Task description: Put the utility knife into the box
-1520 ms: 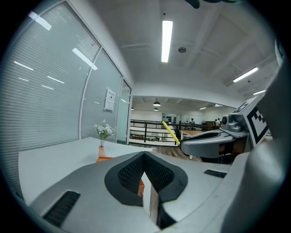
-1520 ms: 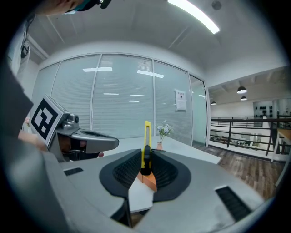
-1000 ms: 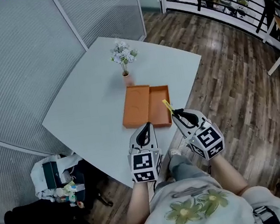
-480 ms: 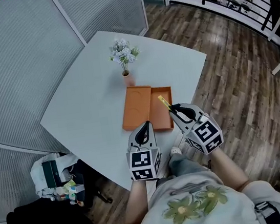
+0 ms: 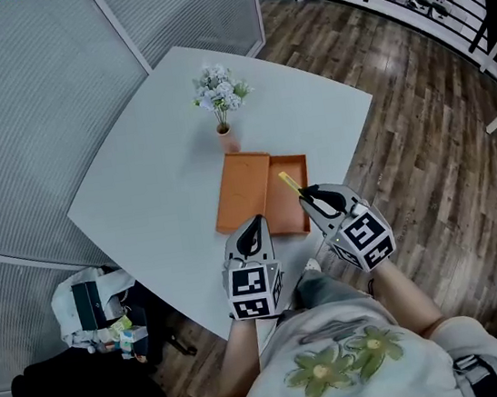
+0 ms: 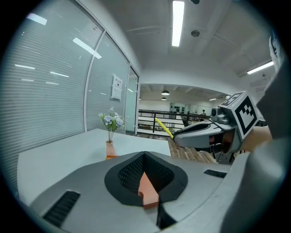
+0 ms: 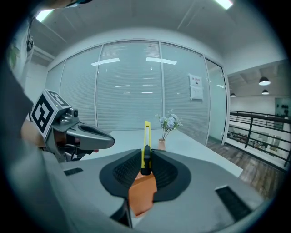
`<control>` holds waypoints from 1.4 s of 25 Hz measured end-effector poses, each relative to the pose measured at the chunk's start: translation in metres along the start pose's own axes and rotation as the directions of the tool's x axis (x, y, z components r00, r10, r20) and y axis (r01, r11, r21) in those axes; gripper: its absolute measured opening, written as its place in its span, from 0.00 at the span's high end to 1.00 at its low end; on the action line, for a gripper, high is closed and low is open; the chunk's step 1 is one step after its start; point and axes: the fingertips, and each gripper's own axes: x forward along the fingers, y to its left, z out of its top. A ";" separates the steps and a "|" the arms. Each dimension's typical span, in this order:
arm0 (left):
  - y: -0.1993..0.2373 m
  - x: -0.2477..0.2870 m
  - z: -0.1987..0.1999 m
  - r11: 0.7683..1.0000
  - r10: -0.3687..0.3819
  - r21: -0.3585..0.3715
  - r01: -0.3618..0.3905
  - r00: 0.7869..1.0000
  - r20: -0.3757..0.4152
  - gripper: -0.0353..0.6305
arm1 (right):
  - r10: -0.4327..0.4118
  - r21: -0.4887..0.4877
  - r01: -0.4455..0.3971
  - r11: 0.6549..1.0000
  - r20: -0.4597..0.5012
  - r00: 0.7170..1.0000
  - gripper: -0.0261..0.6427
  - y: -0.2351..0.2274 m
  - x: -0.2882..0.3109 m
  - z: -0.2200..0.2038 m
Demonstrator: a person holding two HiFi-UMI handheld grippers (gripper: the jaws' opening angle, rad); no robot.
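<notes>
An open orange box (image 5: pixel 245 189) lies on the pale table (image 5: pixel 154 179), its two shallow halves side by side. My right gripper (image 5: pixel 308 197) is shut on a yellow utility knife (image 5: pixel 289 182), which sticks out past the fingertips over the box's right half (image 5: pixel 285 199). In the right gripper view the knife (image 7: pixel 146 136) stands upright between the pads, with the box (image 7: pixel 143 193) showing below. My left gripper (image 5: pixel 254 226) hovers at the box's near edge, its jaws together and holding nothing. Orange box surface (image 6: pixel 148 189) shows through its jaw notch.
A small vase of pale flowers (image 5: pixel 221 105) stands just beyond the box. The table's near edge runs right under both grippers. Bags and clutter (image 5: pixel 95 315) sit on the floor to the left. Wood floor (image 5: pixel 425 150) and a railing lie to the right.
My right gripper has carried the knife slightly left, from the box's right edge to over its right half. The left gripper has barely moved.
</notes>
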 end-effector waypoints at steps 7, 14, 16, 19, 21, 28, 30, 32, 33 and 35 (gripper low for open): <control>0.010 0.010 -0.003 1.000 0.012 -0.004 -0.012 1.000 -0.018 0.95 | 0.017 -0.004 -0.017 1.000 -0.022 1.000 0.86 -0.007 0.014 -0.007; 0.017 0.023 -0.005 1.000 0.019 -0.008 -0.020 0.999 -0.037 0.95 | 0.044 -0.051 -0.047 0.998 -0.064 0.997 0.86 -0.012 0.026 -0.018; 0.019 0.025 -0.006 1.000 0.021 -0.005 -0.021 0.999 -0.044 0.95 | 0.056 -0.061 -0.061 0.996 -0.075 0.996 0.86 -0.012 0.029 -0.022; 0.022 0.027 -0.009 1.000 0.026 -0.005 -0.026 0.998 -0.053 0.95 | 0.070 -0.073 -0.077 0.994 -0.093 0.993 0.86 -0.011 0.034 -0.027; 0.024 0.027 -0.011 0.999 0.031 -0.010 -0.032 0.998 -0.060 0.95 | 0.078 -0.078 -0.087 0.993 -0.106 0.991 0.86 -0.011 0.037 -0.031; 0.032 0.028 -0.017 0.998 0.049 -0.025 -0.051 0.996 -0.078 0.95 | 0.108 -0.087 -0.121 0.989 -0.144 0.984 0.86 -0.009 0.047 -0.044; 0.033 0.028 -0.019 0.998 0.055 -0.030 -0.057 0.995 -0.081 0.95 | 0.117 -0.090 -0.132 0.987 -0.154 0.981 0.86 -0.008 0.049 -0.046; 0.035 0.028 -0.020 0.998 0.058 -0.032 -0.061 0.995 -0.086 0.95 | 0.123 -0.098 -0.141 0.985 -0.167 0.978 0.86 -0.008 0.051 -0.049; 0.036 0.029 -0.021 0.998 0.059 -0.034 -0.062 0.994 -0.088 0.95 | 0.128 -0.100 -0.146 0.984 -0.172 0.977 0.86 -0.007 0.053 -0.050; 0.037 0.029 -0.023 0.997 0.056 -0.038 -0.060 0.994 -0.091 0.95 | 0.135 -0.102 -0.155 0.983 -0.180 0.974 0.86 -0.005 0.056 -0.052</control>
